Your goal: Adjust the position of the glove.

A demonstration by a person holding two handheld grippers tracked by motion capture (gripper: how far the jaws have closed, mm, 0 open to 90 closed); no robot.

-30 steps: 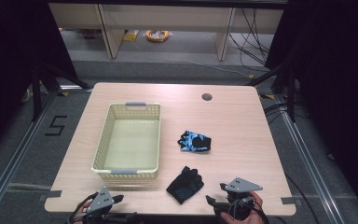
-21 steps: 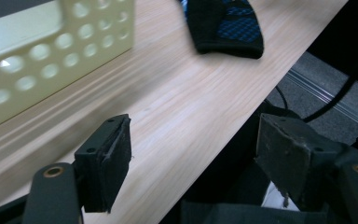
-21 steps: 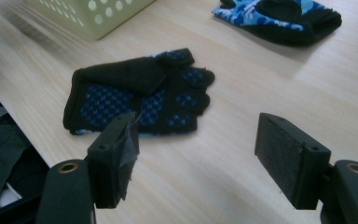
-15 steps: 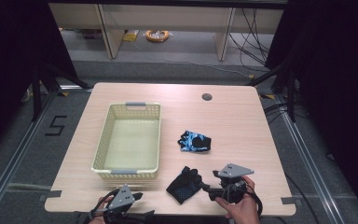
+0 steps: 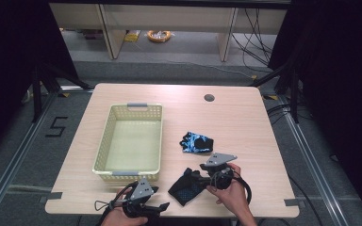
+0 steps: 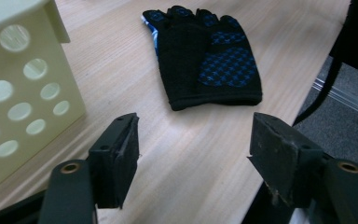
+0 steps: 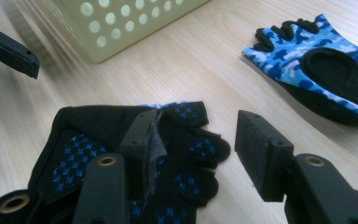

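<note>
Left hand-held gripper [image 5: 162, 206] is sitting at the near edge of the surface [image 5: 245, 122], jaws spread and just been closing with nothing between them. Right hand-held gripper [image 5: 194, 176] is reaching over the finger end of the black glove [image 5: 185, 188], jaws apart and closing, not yet pinching it. Beyond, the blue camo glove [image 5: 196, 142] is lying just right of the yellow basket [image 5: 104, 146].

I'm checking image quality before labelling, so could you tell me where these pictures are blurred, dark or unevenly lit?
High view: table evenly lit, surroundings almost black. Right gripper view: the basket and the wood at upper left are streaked by motion blur; the black glove and camouflage glove stay fairly sharp. Left gripper view: black glove sharp, basket wall slightly soft.
</note>
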